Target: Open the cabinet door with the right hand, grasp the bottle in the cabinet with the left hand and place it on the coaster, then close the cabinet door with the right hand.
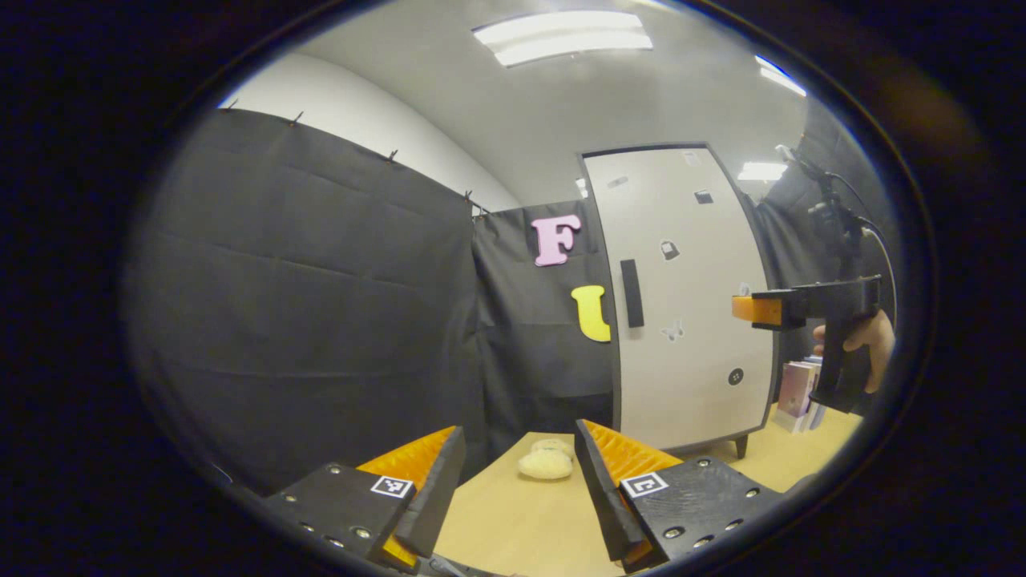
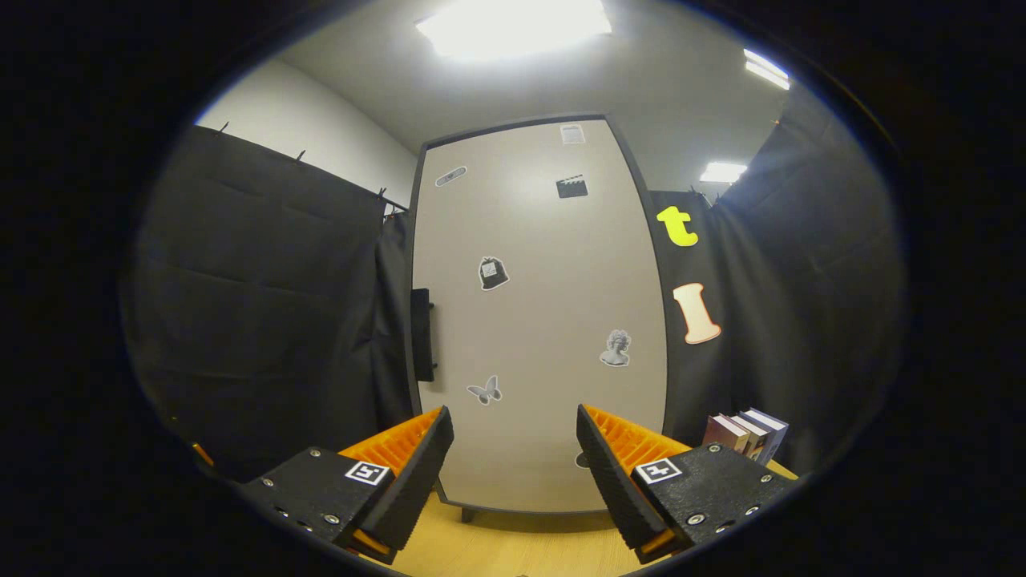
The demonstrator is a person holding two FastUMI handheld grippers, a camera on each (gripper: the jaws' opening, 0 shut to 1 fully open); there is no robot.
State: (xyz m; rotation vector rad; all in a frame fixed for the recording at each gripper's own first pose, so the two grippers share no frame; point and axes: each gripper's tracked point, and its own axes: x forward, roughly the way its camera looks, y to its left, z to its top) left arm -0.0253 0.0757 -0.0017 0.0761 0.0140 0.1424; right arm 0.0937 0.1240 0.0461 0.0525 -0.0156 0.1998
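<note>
The cabinet (image 2: 537, 320) stands on the table (image 1: 513, 521), its door shut, so the bottle is hidden inside. The right gripper (image 2: 513, 449), wide open and empty, faces the door, probably to reach the handle (image 2: 422, 335). The left gripper (image 1: 517, 473), open and empty, waits near the coaster (image 1: 545, 465).

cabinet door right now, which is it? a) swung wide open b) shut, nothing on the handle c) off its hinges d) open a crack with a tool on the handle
b: the cabinet door sits flush in its frame, and its dark handle is untouched, since the right tool hangs open in front of the door, apart from it.
</note>
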